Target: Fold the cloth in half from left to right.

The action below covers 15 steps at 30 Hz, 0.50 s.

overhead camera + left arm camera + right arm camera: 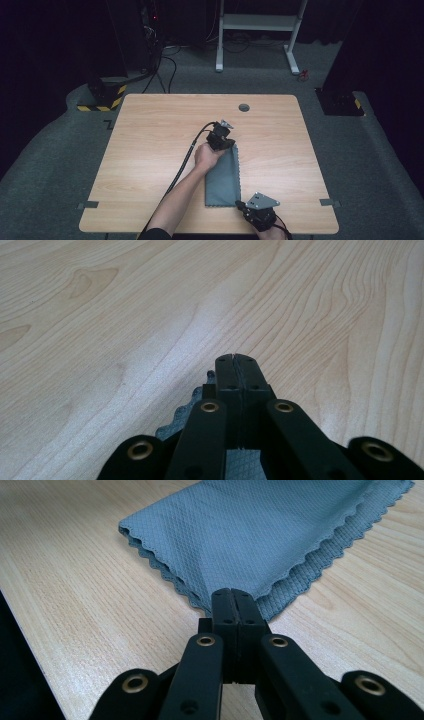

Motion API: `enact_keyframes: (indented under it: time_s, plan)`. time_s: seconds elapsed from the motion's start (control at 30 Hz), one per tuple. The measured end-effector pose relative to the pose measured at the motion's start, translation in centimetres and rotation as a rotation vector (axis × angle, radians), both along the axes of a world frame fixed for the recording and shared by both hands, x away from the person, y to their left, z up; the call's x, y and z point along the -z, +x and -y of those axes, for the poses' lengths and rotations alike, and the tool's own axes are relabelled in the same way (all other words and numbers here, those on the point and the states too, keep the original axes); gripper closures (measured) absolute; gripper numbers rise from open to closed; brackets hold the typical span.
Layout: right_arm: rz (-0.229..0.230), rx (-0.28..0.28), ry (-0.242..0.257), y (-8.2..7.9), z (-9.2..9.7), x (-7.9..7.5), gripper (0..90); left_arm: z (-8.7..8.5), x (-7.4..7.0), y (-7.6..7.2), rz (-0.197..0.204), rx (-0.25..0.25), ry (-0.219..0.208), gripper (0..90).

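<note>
One grey-blue cloth (223,180), folded into a long narrow strip, two layers stacked with scalloped edges showing, lies flat on the wooden table (150,150), running from table centre toward 6 o'clock, near the front edge. In the right gripper view the cloth (260,535) has a fine waffle weave and the lower layer peeks out past the upper along two sides.

Two grippers, both on the cloth. Left gripper (221,138) sits at the cloth's 12 o'clock end, held by the left hand (206,156), forearm coming in from 6 o'clock across the table. In the left gripper view its jaws are pressed fully together, and a bit of cloth (172,426) edge shows under and between them, so it pinches the cloth there. Right gripper (241,204) is at the cloth's near corner, around 5 o'clock of the strip, grey three-cornered plate (261,200) on top. In the right gripper view its jaws are closed tight too, tips right on the corner of the cloth, nipping it.

One black cable (182,162) trails from the left gripper back toward 7 o'clock.

One round grommet hole (244,107) in the table at 12 o'clock. Two grey tape tabs at the table's front edge, one at 8 o'clock (88,204), one at 4 o'clock (327,202). Beyond the table: grey carpet (50,150), one white frame stand (257,30) at 12 o'clock, one yellow-black striped base (102,97) at 10 o'clock.
</note>
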State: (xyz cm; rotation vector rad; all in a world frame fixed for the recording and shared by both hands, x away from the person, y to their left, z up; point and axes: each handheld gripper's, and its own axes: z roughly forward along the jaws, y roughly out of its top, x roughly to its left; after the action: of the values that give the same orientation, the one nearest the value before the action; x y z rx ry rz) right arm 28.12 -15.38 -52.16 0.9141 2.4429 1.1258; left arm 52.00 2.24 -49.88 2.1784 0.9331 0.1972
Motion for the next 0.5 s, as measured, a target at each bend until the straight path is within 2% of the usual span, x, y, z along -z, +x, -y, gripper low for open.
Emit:
enact_keyframes:
  time_s: [0.5]
  plan:
    - [-0.007, 0.005, -0.011, -0.06, 0.16, 0.07, 90.0, 0.97, 0.5, 0.05, 0.009, 0.013, 0.012, 89.9]
